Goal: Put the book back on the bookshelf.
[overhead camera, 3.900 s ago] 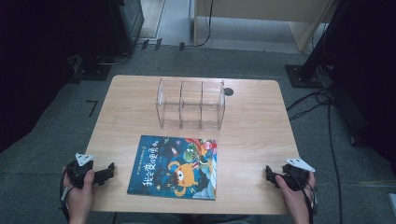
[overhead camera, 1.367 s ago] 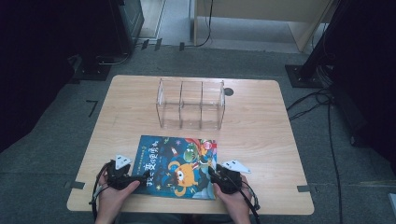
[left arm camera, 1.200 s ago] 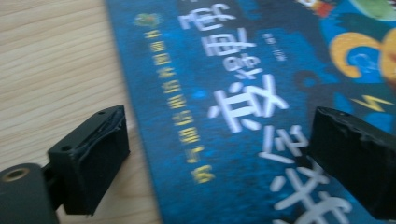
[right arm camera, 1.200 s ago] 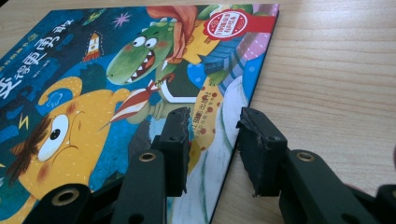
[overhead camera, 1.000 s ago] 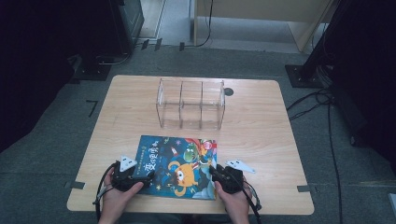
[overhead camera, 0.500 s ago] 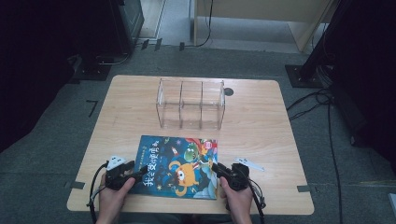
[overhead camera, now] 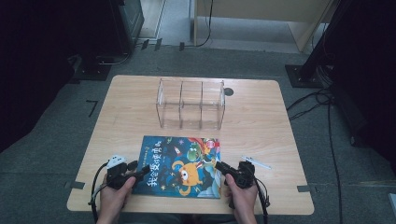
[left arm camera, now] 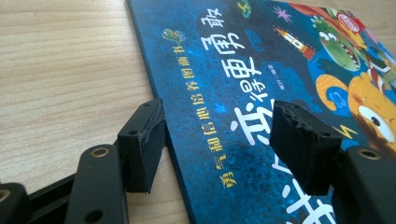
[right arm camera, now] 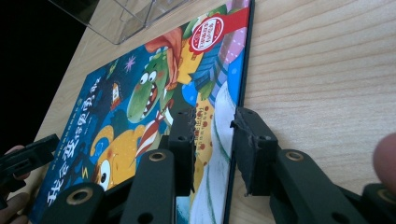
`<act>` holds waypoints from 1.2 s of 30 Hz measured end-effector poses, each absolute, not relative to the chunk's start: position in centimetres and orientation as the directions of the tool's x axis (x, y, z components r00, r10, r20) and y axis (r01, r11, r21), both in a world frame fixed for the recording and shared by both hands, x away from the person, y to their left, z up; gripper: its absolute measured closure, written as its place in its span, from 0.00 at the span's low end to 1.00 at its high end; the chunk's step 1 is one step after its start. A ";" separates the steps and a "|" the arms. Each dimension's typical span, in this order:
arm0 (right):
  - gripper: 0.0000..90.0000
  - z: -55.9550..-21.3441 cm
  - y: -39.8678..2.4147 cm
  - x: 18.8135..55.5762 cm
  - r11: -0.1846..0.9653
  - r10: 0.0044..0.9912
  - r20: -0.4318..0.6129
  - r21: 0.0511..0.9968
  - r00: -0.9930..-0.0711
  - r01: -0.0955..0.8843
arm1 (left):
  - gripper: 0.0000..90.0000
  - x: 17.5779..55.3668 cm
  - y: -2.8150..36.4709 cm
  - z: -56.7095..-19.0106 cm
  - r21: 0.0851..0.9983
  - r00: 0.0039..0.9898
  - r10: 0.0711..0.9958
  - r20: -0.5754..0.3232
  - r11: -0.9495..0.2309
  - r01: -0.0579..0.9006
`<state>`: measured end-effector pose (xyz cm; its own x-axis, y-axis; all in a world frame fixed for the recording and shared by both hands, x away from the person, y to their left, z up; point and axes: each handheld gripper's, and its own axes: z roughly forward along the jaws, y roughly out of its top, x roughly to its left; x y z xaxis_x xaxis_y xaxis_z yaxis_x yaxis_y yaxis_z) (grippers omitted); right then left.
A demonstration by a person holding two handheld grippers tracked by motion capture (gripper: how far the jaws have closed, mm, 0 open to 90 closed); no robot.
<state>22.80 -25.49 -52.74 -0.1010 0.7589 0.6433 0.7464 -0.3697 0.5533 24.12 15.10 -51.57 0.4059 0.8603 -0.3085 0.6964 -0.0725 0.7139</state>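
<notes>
On wooden table (overhead camera: pixel 280 121), both grippers, left (left arm camera: pixel 219 140) & right (right arm camera: pixel 212 140), part-open, straddle book (overhead camera: pixel 182 163) edges, seemingly w/o pinching.

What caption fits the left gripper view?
Left tongs straddling the spine edge of a blue picture book on the wooden table.

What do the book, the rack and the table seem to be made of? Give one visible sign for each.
Book: probably glossy printed card or paper; thin cover, bright printed picture with a slight sheen.
Rack: clear plastic, likely acrylic; the table shows through its walls and dividers.
Table: wood or wood-look laminate, matt; pale grain lines run along the top.
</notes>
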 end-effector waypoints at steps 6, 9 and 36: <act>0.77 -52.7 -25.7 23.0 -0.384 0.744 0.661 0.545 -0.099 0.746 | 0.44 24.2 15.4 -51.5 0.710 0.404 0.857 -0.320 -0.065 0.701; 0.77 -52.5 -26.0 22.7 -0.397 0.724 0.679 0.557 -0.125 0.730 | 0.46 24.2 15.5 -51.5 0.710 0.406 0.854 -0.324 -0.064 0.702; 0.86 -51.4 -25.8 22.8 -0.346 0.805 0.567 0.685 -0.171 0.641 | 0.61 24.8 16.0 -51.4 0.691 0.458 0.738 -0.495 0.016 0.722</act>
